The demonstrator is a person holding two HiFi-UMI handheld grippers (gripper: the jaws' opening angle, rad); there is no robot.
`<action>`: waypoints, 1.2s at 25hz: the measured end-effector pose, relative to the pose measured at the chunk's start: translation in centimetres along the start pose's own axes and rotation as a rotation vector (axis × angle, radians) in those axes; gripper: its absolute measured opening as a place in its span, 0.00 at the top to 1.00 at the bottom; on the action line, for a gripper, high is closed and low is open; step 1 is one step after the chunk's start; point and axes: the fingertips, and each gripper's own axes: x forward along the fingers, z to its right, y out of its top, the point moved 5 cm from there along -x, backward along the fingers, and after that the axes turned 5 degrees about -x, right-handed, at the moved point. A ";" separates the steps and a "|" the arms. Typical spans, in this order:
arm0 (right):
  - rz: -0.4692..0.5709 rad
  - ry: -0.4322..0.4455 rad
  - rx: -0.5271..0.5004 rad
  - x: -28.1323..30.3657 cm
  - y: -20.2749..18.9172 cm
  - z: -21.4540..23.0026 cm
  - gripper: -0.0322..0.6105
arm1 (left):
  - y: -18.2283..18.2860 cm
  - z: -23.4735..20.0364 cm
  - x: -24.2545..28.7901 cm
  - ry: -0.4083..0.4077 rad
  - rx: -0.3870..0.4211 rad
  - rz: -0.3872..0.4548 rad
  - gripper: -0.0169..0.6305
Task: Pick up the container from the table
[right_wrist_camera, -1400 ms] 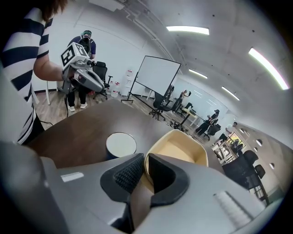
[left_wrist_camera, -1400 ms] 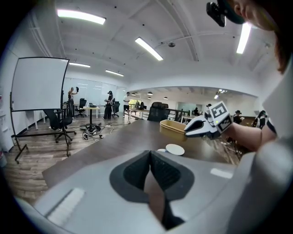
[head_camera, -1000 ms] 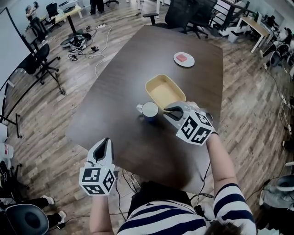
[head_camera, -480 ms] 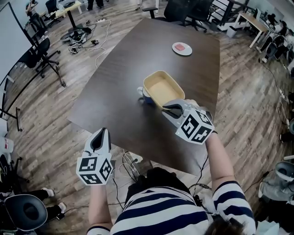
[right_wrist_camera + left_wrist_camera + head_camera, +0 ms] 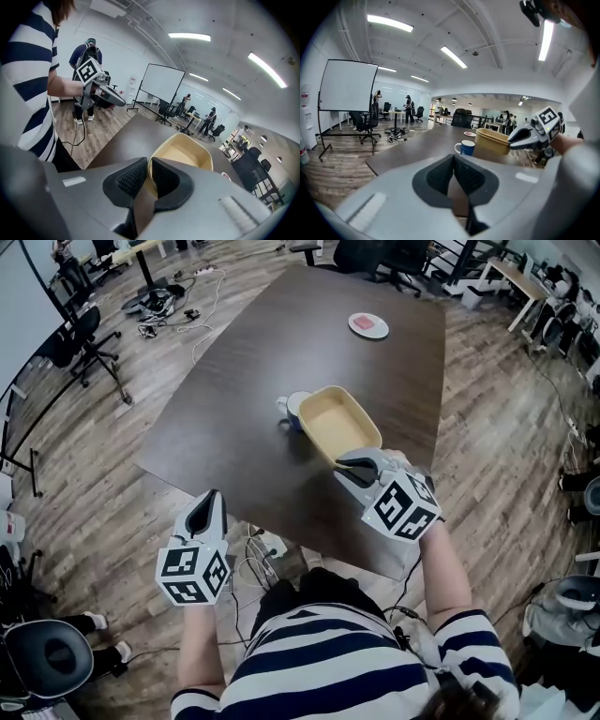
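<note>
The left tool (image 5: 214, 498) hangs off the near edge of the counter (image 5: 244, 371), jaws together with nothing between them; leave it idle. The right tool (image 5: 345, 465) is clamped narrow on the near wall of the beige container (image 5: 339, 420), one pad inside and one outside. The container appears raised, overlapping the blue mug (image 5: 292, 407) beyond it. A one-wall grip invites sag, so hold the container level and clear the mug's rim. The far plate (image 5: 368, 324) is well apart.

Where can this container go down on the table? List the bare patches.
Bare: the wide left half of the table, beside the mug; and the far stretch between mug and small plate. Crowded: the near right, where the right gripper holds the container next to the mug.
</note>
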 end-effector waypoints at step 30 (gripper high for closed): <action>0.041 0.068 0.060 0.4 0.9 -7.6 0.90 | -3.8 0.4 -2.6 0.015 -0.026 -0.048 0.97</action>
